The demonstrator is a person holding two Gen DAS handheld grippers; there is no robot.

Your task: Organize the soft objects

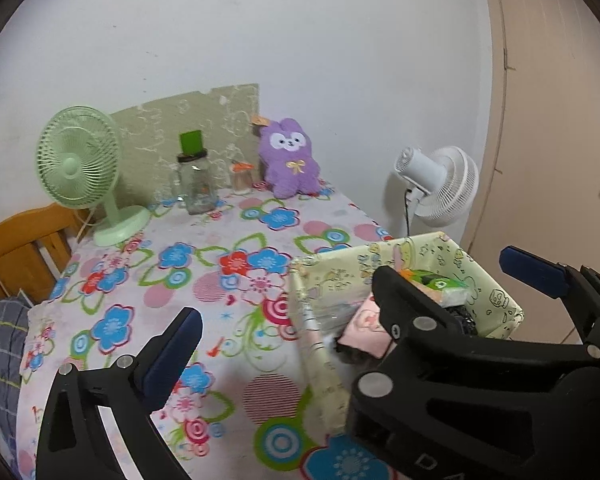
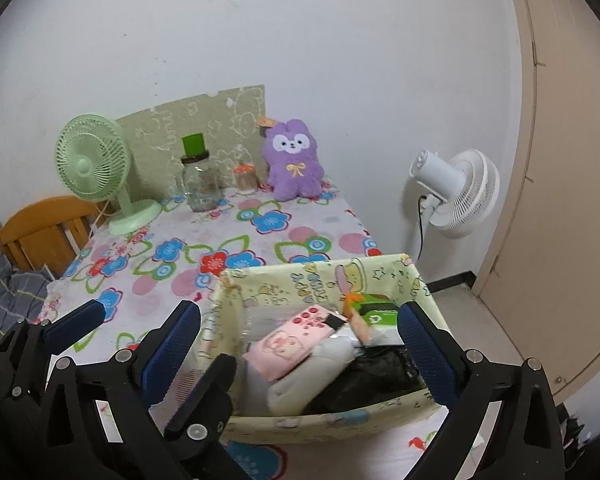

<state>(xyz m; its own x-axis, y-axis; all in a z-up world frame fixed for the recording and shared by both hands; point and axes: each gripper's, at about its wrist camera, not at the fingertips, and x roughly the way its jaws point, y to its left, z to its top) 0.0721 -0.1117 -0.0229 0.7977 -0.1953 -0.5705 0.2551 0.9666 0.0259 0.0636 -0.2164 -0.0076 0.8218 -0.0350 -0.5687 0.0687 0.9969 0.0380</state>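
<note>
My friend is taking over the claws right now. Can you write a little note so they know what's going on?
Left claw: open, holding nothing.
Right claw: open, holding nothing, hovering over the box.
Patterned box sits at the near edge of the flowered tablecloth. Already inside: a pink pouch, a black cloth and a green tissue pack.
Purple plush bunny sits upright at the far end against the wall, beside the jars.
Probably left: fetch the bunny and put it in the box.

Two wrist fisheyes side by side, angled down, close over the floral table (image 1: 220,280), both sharing the box (image 2: 312,276).
</note>
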